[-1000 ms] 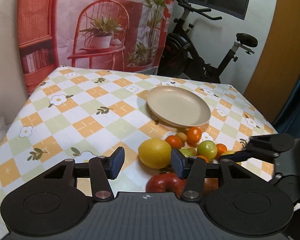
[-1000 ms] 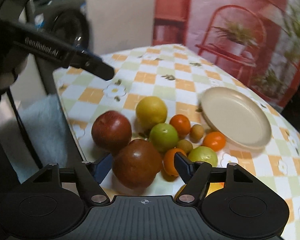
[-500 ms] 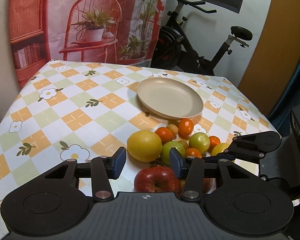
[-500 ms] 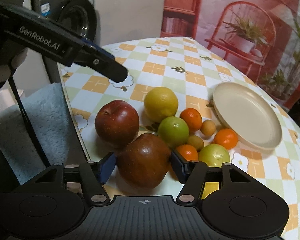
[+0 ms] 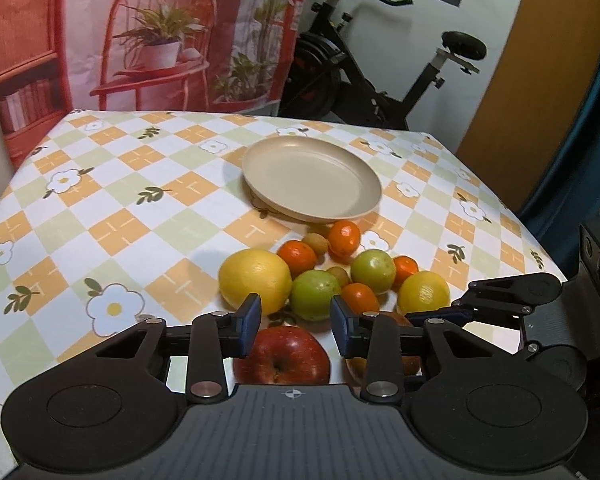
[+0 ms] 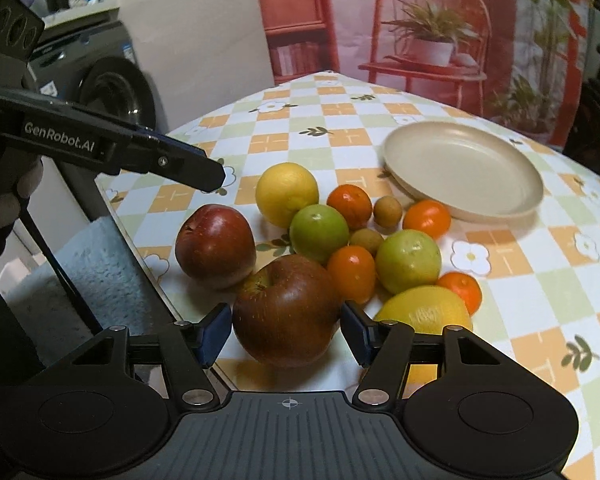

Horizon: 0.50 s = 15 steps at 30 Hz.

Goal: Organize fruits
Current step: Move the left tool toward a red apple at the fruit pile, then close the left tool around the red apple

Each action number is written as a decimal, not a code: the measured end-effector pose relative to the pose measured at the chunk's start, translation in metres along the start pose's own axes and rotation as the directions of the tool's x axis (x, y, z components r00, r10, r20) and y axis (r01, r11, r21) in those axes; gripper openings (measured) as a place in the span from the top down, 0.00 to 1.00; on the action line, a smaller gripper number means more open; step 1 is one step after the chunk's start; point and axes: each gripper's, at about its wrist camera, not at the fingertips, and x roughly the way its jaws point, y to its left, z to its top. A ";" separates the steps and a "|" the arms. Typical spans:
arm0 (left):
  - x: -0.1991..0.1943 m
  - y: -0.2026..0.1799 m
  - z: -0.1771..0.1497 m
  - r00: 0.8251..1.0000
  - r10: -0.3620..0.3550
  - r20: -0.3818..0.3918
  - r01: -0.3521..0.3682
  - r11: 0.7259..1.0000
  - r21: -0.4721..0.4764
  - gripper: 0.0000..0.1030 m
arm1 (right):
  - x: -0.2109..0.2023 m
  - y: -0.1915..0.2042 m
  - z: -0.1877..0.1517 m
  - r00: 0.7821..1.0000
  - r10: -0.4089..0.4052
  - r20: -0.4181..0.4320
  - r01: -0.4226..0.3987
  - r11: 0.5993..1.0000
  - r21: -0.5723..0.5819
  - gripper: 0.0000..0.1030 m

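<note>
A pile of fruit lies near the table's front edge: two red apples, yellow citrus, green fruits, small oranges and small brown fruits. My left gripper (image 5: pixel 296 324) is open, above a bright red apple (image 5: pixel 286 356), with a big yellow citrus (image 5: pixel 255 280) just beyond. My right gripper (image 6: pixel 286 336) is open, its jaws on either side of a dark red apple (image 6: pixel 288 310) without visibly pressing it. The other red apple (image 6: pixel 216 244) lies left of it. An empty beige plate (image 5: pixel 312 178) sits behind the pile, also in the right wrist view (image 6: pixel 462 168).
The table (image 5: pixel 120 208) has a checked flower cloth; its front edge is right under the apples. The right gripper's body (image 5: pixel 540 316) shows at the right of the left wrist view. An exercise bike (image 5: pixel 380 60) and a printed backdrop stand behind the table.
Both grippers have moved closer to the fruit. The left one now hovers over the bright red apple; the right one's jaws now flank the dark red apple.
</note>
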 end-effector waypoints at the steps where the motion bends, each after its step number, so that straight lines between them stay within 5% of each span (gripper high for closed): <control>1: 0.002 -0.001 0.001 1.000 -0.007 -0.005 0.007 1.000 0.006 0.61 | 0.000 0.002 0.000 1.000 0.000 0.001 0.000 1.000 0.010 0.45; 15: 0.023 -0.026 0.004 0.992 -0.092 -0.088 0.100 0.991 0.091 0.62 | -0.002 -0.005 -0.010 1.000 0.023 0.015 -0.024 0.994 0.111 0.46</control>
